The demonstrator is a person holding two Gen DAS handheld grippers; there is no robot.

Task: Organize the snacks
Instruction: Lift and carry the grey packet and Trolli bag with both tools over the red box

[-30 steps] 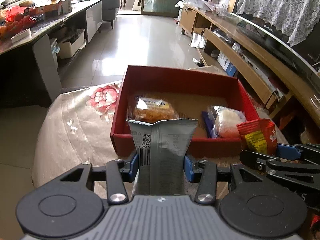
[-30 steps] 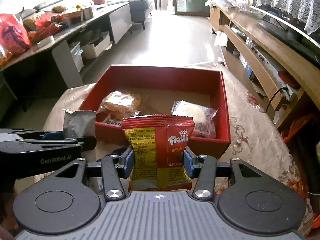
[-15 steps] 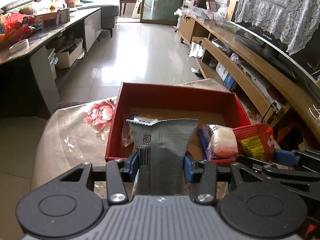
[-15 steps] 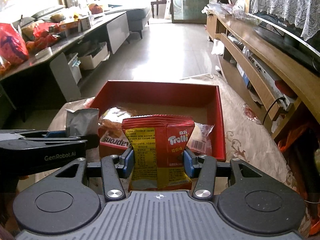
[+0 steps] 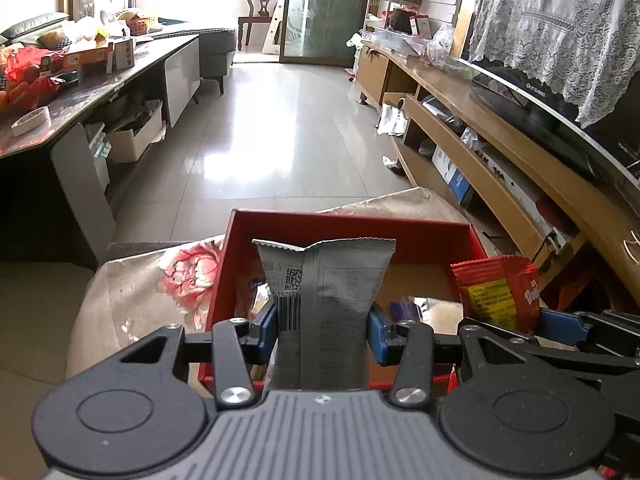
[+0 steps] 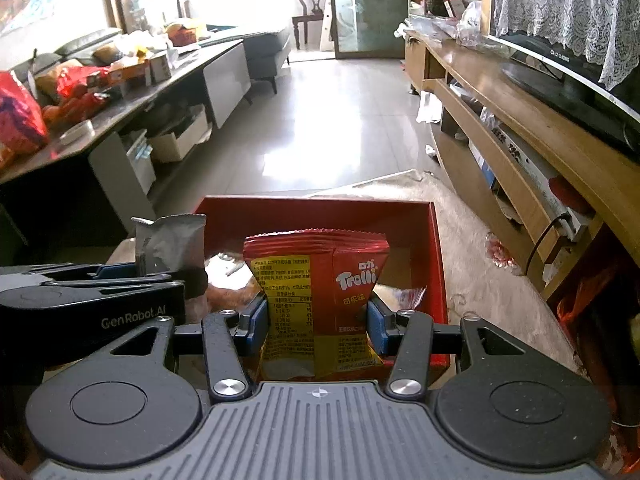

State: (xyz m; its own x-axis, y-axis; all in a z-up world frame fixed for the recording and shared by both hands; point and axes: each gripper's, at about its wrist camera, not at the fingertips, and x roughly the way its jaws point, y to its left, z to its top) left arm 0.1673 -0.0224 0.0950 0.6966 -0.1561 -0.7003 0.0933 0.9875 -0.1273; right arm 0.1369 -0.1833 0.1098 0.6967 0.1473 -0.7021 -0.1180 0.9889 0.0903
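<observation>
Both held packets nearer red box

Glossy tiled floor, long wooden media console, dark sideboard, far chair

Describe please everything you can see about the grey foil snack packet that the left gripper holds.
The grey foil snack packet is a matte silver-grey pouch with a crimped, zigzag top edge and a vertical back seam. Its printed back faces the camera: a QR code, a barcode and small text. It stands upright, pinched at its middle between the blue pads of the left gripper, in front of the red cardboard box. Only the pads appear to touch it.
</observation>
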